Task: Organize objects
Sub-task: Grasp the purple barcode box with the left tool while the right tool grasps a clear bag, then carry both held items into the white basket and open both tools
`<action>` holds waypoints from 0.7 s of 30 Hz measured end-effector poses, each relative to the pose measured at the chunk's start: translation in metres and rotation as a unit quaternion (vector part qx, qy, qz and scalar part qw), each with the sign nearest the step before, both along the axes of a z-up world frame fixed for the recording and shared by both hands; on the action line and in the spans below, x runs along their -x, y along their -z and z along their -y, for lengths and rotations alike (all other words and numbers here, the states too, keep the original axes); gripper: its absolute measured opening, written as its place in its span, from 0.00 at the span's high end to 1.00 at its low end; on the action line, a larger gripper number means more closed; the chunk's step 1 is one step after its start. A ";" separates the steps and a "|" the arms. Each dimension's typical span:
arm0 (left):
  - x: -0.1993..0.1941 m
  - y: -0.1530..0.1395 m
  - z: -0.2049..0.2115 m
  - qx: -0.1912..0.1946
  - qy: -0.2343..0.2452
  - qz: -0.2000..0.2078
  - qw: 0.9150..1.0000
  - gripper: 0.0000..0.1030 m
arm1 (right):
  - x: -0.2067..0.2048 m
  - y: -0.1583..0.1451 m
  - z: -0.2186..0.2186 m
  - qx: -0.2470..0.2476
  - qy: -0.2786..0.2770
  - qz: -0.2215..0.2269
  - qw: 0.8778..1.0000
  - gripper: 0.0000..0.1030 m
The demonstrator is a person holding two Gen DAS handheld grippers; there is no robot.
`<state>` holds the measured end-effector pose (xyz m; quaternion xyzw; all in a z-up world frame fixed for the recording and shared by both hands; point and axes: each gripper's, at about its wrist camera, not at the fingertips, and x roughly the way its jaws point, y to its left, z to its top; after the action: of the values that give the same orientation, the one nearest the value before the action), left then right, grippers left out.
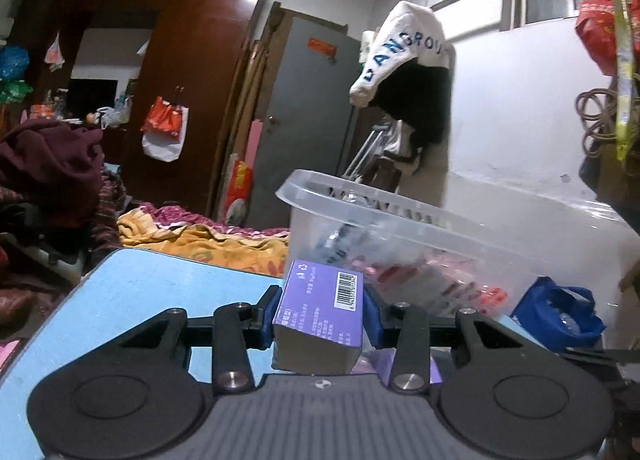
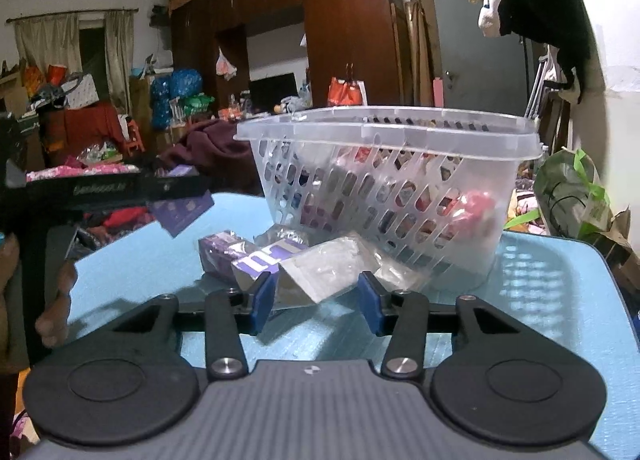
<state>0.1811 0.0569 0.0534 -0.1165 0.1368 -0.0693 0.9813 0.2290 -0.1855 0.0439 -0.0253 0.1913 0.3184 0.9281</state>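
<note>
Cluttered bedroom all round: a dark red wardrobe [image 2: 344,20], a grey door [image 1: 308,108], and a bed [image 1: 208,236] heaped with orange and patterned covers beyond the far edge of the light blue desk [image 2: 552,280].

On the desk stands a clear slotted plastic basket [image 2: 384,180], tilted, with red and pink packets showing through its wall. Against its near side, toward the middle of the desk, lie a purple box [image 2: 256,258] and a clear plastic packet [image 2: 332,268], touching each other.

The left tongs [image 1: 320,312] are clamped on a second purple box with a barcode [image 1: 320,300]; both blue pads press on its sides, and it is held clear of the desk, just in front of the basket's near wall. In the right wrist view this box [image 2: 184,212] hangs above the desk's left edge beneath the black tool.

The right tongs [image 2: 316,300] stand apart, low over the desk; no earlier view bears on their motion. The corner of the clear packet lies between the pads, which do not press on it.
</note>
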 end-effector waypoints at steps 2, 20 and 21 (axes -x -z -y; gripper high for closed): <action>0.004 0.001 0.002 -0.001 0.005 0.006 1.000 0.55 | 0.003 -0.001 0.001 -0.004 0.004 0.010 1.000 0.57; 0.028 -0.037 0.007 0.021 0.054 0.088 0.994 0.55 | 0.048 -0.055 0.009 -0.014 0.027 0.129 0.991 0.58; 0.024 -0.051 0.011 0.020 0.061 0.095 0.993 0.55 | 0.045 -0.065 0.009 -0.014 0.030 0.137 0.990 0.58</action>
<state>0.1574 0.0457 0.1046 -0.1206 0.0486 -0.1425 0.9812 0.1844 -0.1947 0.1093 -0.0499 0.0581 0.2867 0.9550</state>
